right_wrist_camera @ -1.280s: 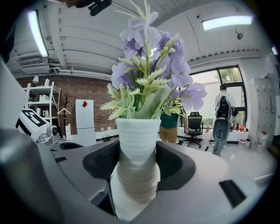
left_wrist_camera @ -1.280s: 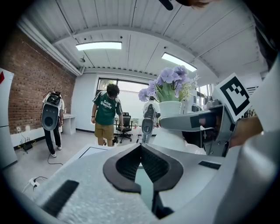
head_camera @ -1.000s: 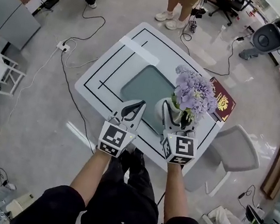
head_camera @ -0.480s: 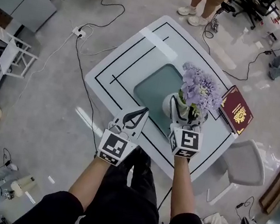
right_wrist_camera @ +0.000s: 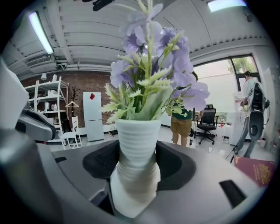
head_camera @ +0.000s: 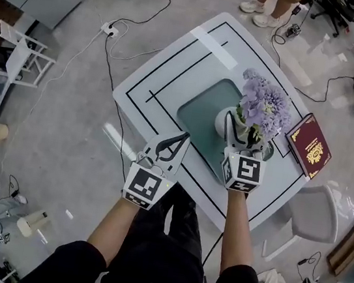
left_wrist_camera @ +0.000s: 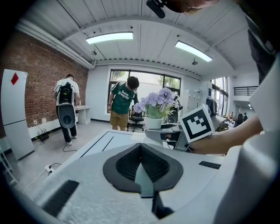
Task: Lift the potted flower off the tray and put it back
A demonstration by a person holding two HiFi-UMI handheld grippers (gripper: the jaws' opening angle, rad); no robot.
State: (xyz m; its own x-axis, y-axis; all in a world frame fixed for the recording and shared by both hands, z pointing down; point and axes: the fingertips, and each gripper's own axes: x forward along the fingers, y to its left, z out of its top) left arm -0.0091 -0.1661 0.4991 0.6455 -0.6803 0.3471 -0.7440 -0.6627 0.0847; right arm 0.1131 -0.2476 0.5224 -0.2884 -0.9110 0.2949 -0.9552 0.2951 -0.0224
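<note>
The potted flower has purple blooms [head_camera: 265, 108] in a ribbed white pot [head_camera: 226, 120]. It is at the right end of the grey-green tray [head_camera: 198, 111] on the white table [head_camera: 170, 57]. My right gripper [head_camera: 237, 135] is shut on the pot. In the right gripper view the pot [right_wrist_camera: 136, 144] fills the gap between the dark pads [right_wrist_camera: 177, 164], with the blooms [right_wrist_camera: 151, 65] above. Whether the pot's base touches the tray is hidden. My left gripper [head_camera: 181, 138] is shut and empty over the table's near edge. In the left gripper view its jaws [left_wrist_camera: 141, 148] are closed.
A dark red booklet [head_camera: 313, 146] lies on the table to the right of the flower. A grey chair [head_camera: 316, 214] stands by the table's right corner. People's legs [head_camera: 273, 3] are beyond the far side. Cables and a power strip [head_camera: 108, 28] lie on the floor to the left.
The head view has shifted, so the table sits higher in the frame. My right gripper keeps its hold on the pot at the tray's right end. The left gripper stays shut by the near edge.
</note>
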